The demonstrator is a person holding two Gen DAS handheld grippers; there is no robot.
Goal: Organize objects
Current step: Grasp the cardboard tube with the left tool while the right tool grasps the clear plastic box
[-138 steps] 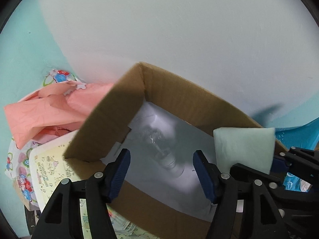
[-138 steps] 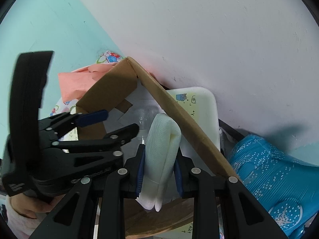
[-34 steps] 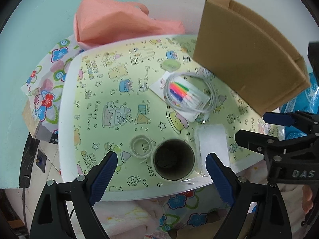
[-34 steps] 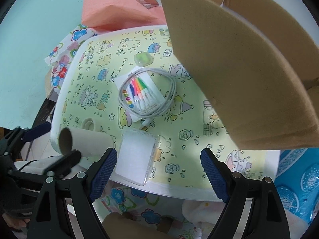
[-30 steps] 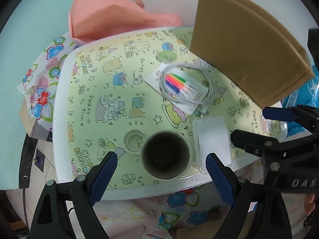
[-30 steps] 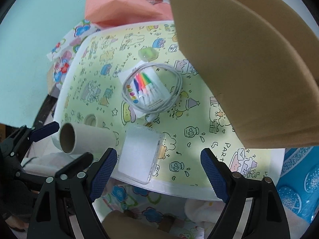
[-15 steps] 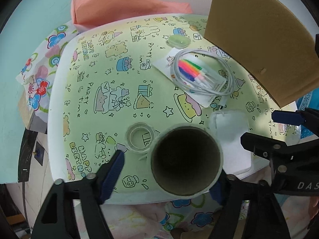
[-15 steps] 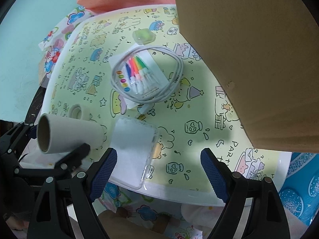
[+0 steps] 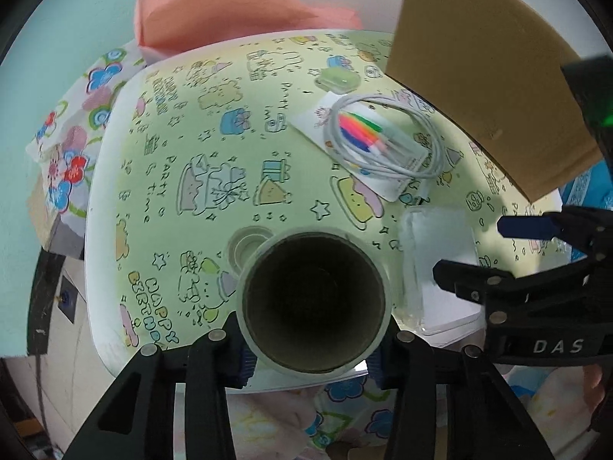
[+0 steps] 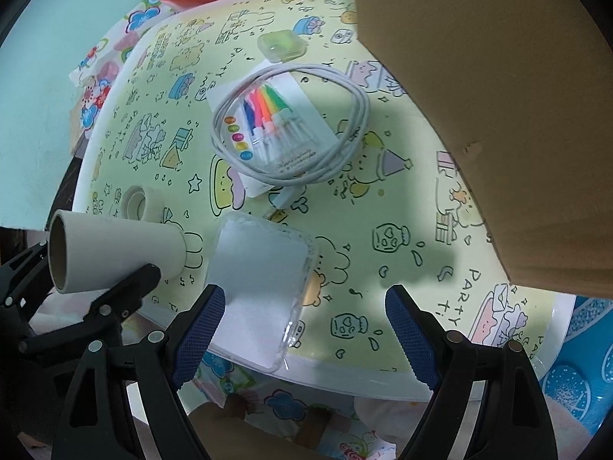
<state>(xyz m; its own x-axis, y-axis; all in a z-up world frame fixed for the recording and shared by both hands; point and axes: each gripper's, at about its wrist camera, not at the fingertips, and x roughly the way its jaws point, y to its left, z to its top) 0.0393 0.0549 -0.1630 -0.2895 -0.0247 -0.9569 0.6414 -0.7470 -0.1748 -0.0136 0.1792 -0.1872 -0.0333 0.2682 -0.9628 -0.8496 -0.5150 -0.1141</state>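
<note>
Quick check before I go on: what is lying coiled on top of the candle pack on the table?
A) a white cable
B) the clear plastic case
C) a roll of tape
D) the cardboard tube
A: a white cable lies looped over the candle pack on the table, while the cardboard tube is clamped in the left gripper, whose jaws have just been closing.

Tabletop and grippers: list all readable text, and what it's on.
"HAPPY BIRTHDAY": tabletop print, near edge.
"PARTY time": tabletop print, repeated.
"DAS": right gripper body, cut off at the frame edge.
Candle pack: small script line, unreadable.
</note>
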